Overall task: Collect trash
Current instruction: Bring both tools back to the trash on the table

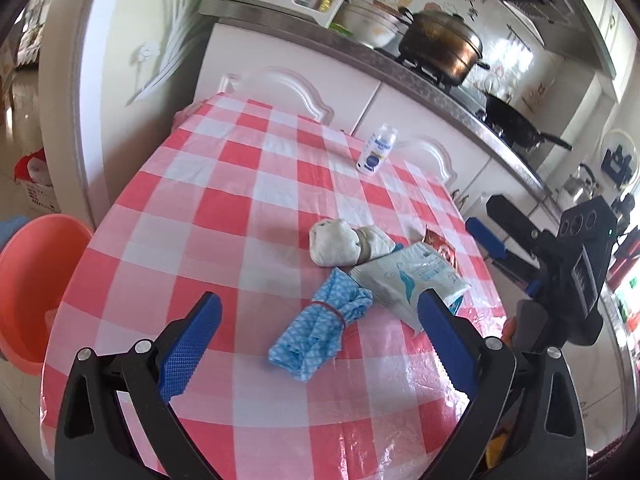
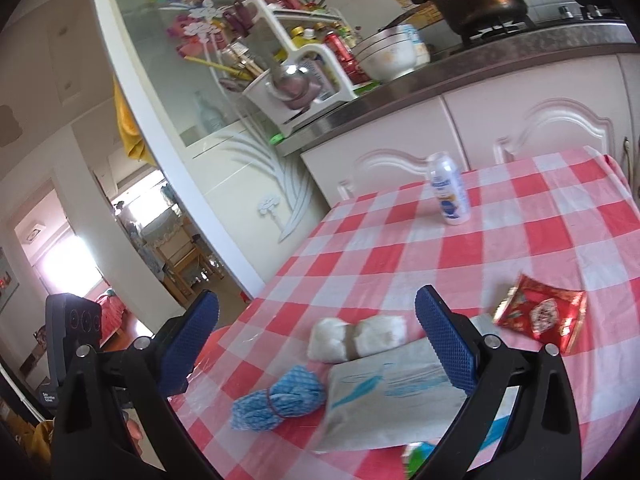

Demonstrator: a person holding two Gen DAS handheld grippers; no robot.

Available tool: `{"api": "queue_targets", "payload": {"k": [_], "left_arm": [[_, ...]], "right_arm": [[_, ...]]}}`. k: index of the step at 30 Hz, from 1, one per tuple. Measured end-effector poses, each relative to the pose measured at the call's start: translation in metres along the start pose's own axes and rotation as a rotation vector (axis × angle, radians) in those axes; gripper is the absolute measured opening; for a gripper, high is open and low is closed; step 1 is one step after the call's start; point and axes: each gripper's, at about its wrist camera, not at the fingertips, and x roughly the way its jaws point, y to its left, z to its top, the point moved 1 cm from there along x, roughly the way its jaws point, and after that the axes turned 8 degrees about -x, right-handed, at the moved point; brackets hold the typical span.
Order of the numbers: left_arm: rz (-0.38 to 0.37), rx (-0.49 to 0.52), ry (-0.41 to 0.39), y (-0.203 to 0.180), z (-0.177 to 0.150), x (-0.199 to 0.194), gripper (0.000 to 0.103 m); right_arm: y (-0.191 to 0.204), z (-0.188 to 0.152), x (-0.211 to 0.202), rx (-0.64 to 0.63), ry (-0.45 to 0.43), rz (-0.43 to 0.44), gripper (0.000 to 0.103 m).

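Left gripper (image 1: pixel 318 334) jaws wide apart, empty, over blue cloth roll (image 1: pixel 320 334) | right gripper (image 2: pixel 318 340) jaws apart, empty | white pouch (image 1: pixel 412 280) touching roll, red wrapper (image 2: pixel 540 316) beyond, bottle (image 1: pixel 377 150) upright far side of checked table (image 1: pixel 240 200)

Left gripper (image 1: pixel 316 322) jaws spread wide above the checkered counter (image 1: pixel 224 208), nothing between them. Blue cloth bundle (image 1: pixel 316 330) lies just ahead, touching a white packet (image 1: pixel 408 276); white rolled cloth (image 1: pixel 348 242) behind. Small white bottle (image 1: pixel 376 150) upright, well apart. Right gripper (image 1: pixel 492 226) at the counter's right edge
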Motion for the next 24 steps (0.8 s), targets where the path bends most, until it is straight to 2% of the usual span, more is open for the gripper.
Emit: {"api": "queue_targets", "payload": {"k": [15, 24], "left_arm": [[0.010, 0.086, 0.090, -0.039, -0.014, 0.035, 0.097], [0.008, 0.117, 0.150, -0.052, -0.025, 0.052, 0.097]], "right_arm": [[-0.067, 0.004, -0.032, 0.101, -0.024, -0.112, 0.099], [-0.107, 0.002, -0.033, 0.053, 0.078, -0.253, 0.099]]}}
